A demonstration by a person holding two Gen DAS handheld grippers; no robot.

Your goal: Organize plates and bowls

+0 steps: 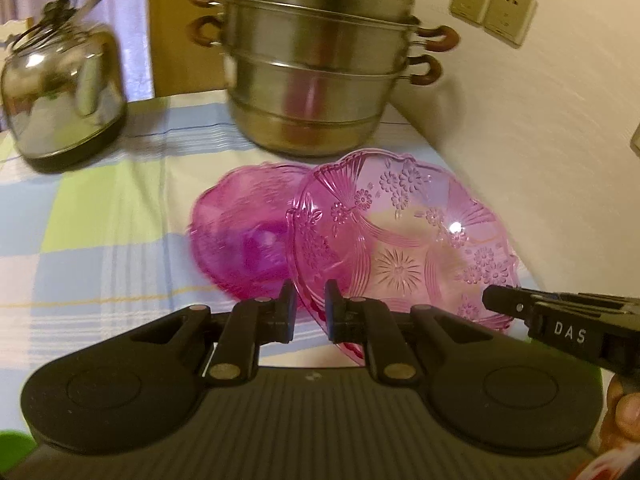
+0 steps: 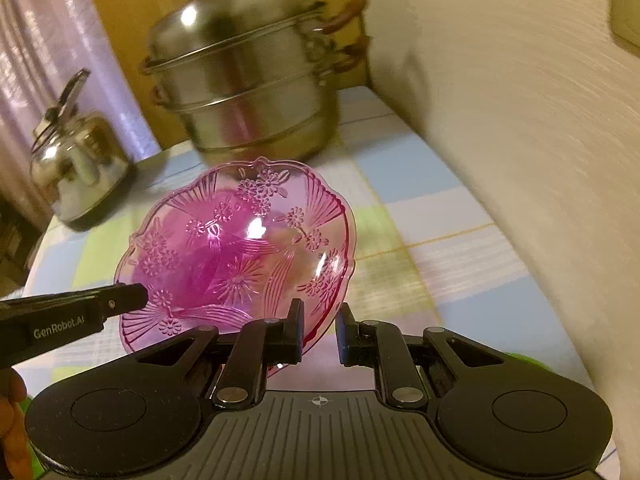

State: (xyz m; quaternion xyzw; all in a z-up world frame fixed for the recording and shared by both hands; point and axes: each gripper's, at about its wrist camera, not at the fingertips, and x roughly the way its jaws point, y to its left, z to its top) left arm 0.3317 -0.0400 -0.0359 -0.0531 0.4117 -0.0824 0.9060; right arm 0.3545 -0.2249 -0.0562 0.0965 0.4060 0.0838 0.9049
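Above a table (image 1: 100, 216) spread with a pastel checked cloth, a translucent pink plastic bowl (image 1: 404, 244) hangs tilted, carried between two handheld grippers. Its scalloped rim and moulded flowers, fans and central starburst catch the lamp light. The left gripper (image 1: 311, 312) is clamped on the bowl's near rim, its black fingers drawn close with the thin pink edge pinched between them. The right gripper (image 2: 319, 330) grips the rim further round in the same manner, jaws almost together on the plastic; in the left wrist view its tip enters from the right edge and meets the bowl's lower right rim. Beneath and to the left of the raised bowl, a second pink bowl (image 1: 244, 232), deeper in colour and blurred, lies on the cloth. Behind them, near the cream wall (image 1: 540, 140), stands a tiered stainless steel steamer pot (image 1: 316, 76) with brown handles and a domed lid. A steel kettle (image 1: 64, 92) with a black base sits to its left. Two wall sockets (image 1: 494, 6) are fixed above.
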